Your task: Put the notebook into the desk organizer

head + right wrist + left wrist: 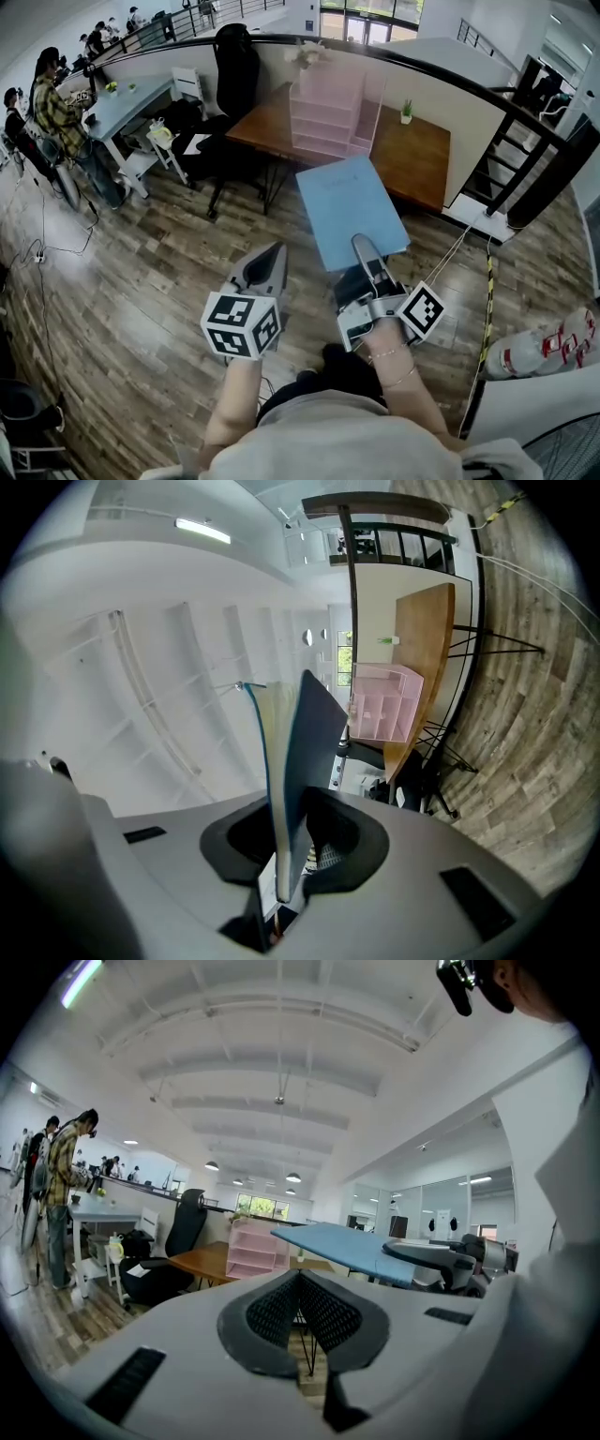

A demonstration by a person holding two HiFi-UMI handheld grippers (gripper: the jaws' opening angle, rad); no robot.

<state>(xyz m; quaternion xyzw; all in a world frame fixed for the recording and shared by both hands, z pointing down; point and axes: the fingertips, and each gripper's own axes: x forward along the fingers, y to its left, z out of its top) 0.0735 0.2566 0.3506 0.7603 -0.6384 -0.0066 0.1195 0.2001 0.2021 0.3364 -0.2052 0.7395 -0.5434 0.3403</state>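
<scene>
**Q:** What does the right gripper (pixel 364 246) carry?

**A:** It is clenched on the near edge of a thin, light-blue softcover notebook (pixel 352 208). In the right gripper view, the pads (pixel 323 841) press on both covers of the notebook, and its pale page edges show between them.

**Q:** Where is the notebook?

**A:** It is held in the air, roughly flat, over the wood-plank floor (pixel 141 281). It is on the near side of the brown wooden desk (pixel 417 155) and has not reached the pink, translucent, tiered plastic desk organizer (pixel 328 117). That organizer stands on the desk's left part. A small potted plant (pixel 406 111) stands to its right, apart from it.

**Q:** And the left gripper (pixel 274 251)?

**A:** It is level with the right gripper and beside it, clear of the notebook. In the left gripper view, its ribbed pads (pixel 277 1312) meet at the tips with nothing between them.
</scene>
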